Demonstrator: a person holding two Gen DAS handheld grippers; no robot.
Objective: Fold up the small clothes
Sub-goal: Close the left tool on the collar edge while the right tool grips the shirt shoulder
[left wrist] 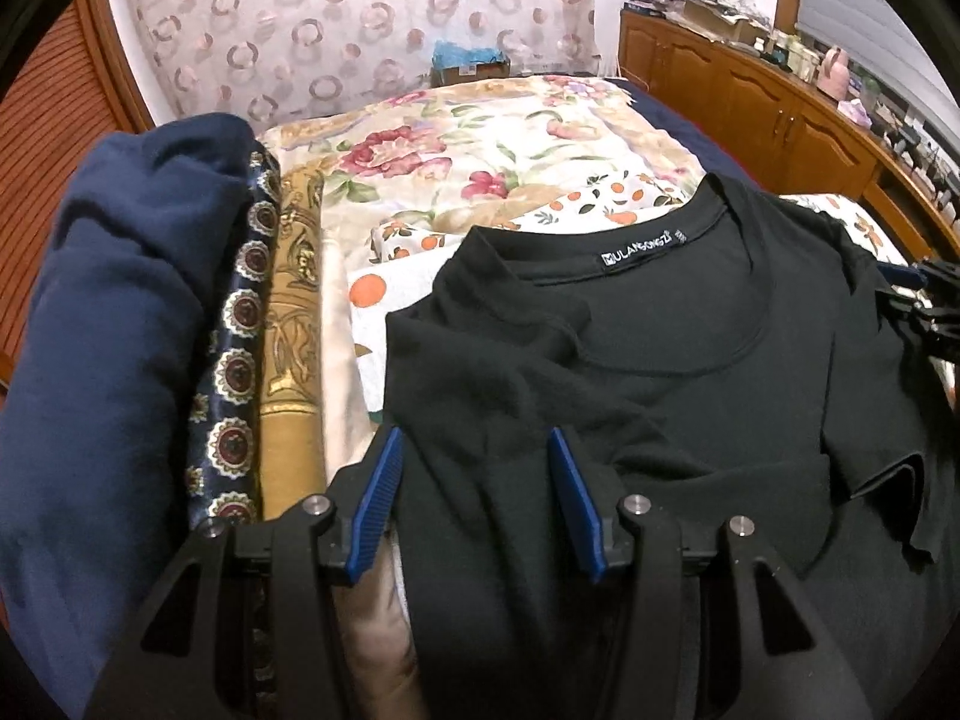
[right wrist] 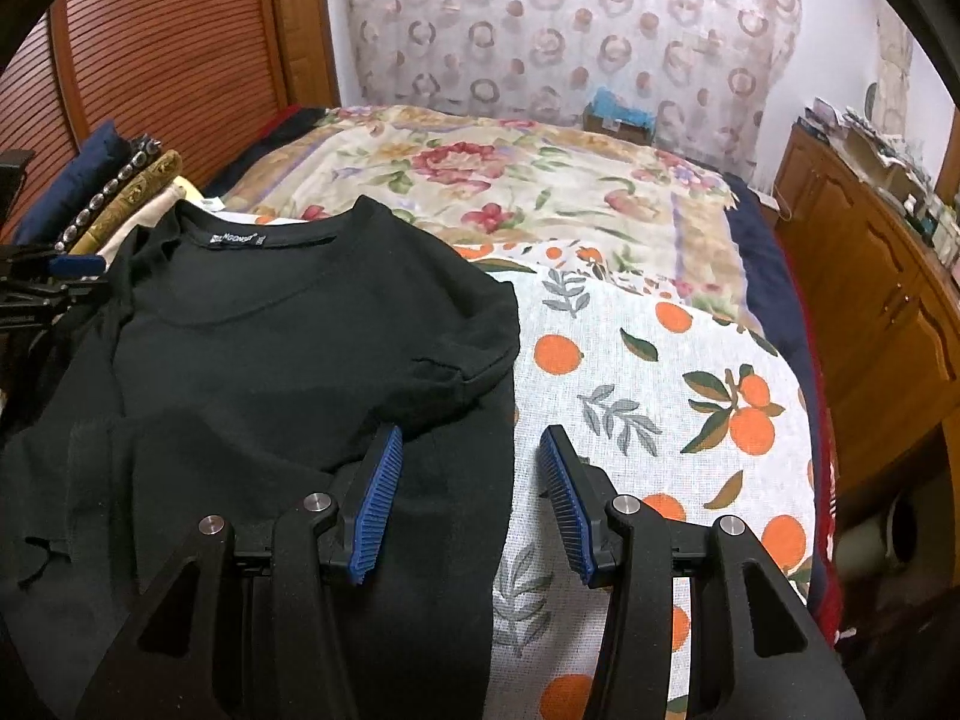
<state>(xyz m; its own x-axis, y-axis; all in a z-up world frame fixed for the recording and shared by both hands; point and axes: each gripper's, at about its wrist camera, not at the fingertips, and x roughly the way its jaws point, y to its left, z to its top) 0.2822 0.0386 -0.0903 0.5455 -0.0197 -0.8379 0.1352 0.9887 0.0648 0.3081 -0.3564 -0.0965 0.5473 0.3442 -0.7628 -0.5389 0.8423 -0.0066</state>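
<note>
Fabric of the black T-shirt (left wrist: 690,372) ran under both tools and off the bottom of each view, so its hem could not be seen. It lay on the orange-print cloth (right wrist: 648,372) over the bed, neckline toward twelve o'clock, sleeves folded in.

The neck label (left wrist: 645,245) read roughly "ULANSONGZI" in white from the left wrist; from the right wrist the same label (right wrist: 235,236) was too small to read, and a smaller tab beside it stayed illegible in both.

The left gripper (left wrist: 474,501) stood with jaws parted over the shirt's left edge, cloth bunched between them, but whether the blue pads pinched it I could not tell. The right gripper (right wrist: 468,504) was likewise parted, straddling the shirt's right edge, one pad over black cloth, the other over the print.

Only the left view showed the stack of folded clothes (left wrist: 120,330) at nine o'clock up close; only the right showed the louvred wooden door (right wrist: 162,60) at eleven.
</note>
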